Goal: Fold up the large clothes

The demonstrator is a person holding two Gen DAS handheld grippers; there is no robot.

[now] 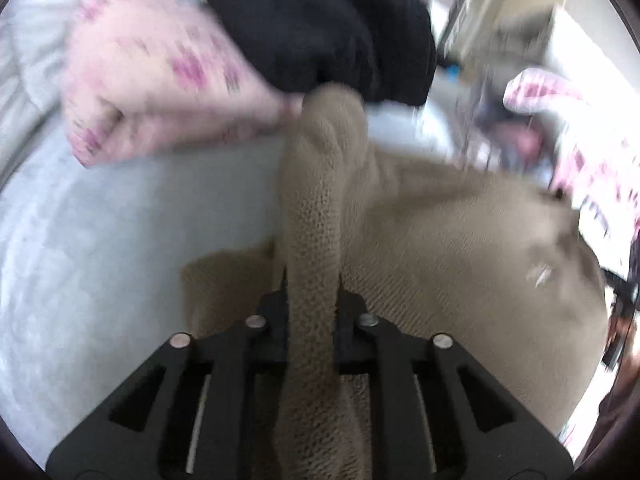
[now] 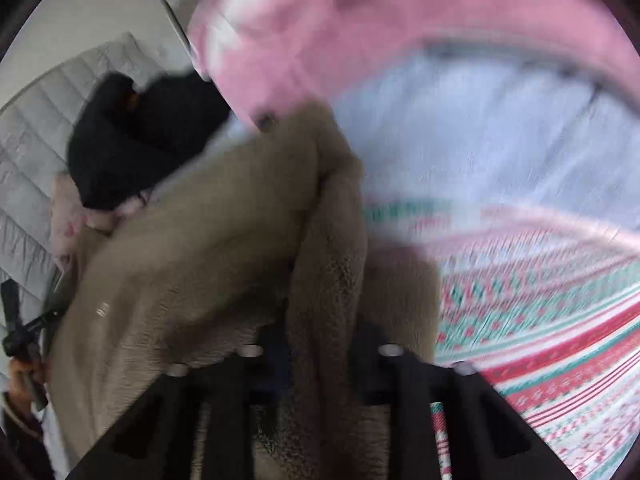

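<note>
A tan knitted sweater (image 1: 440,240) hangs stretched between both grippers above a pale grey bed cover (image 1: 100,240). My left gripper (image 1: 312,292) is shut on a thick fold of it that runs up between the fingers. My right gripper (image 2: 320,320) is shut on another bunched edge of the same sweater (image 2: 192,240), whose fleecy inside shows in the right wrist view. The fingertips of both grippers are buried in the cloth. Both views are blurred by motion.
A black garment (image 1: 320,28) and a pink patterned one (image 1: 160,88) lie on the bed beyond the sweater; the black one also shows in the right wrist view (image 2: 132,140). A red, green and white patterned cloth (image 2: 540,300) lies at right. A pink garment (image 2: 360,20) is above.
</note>
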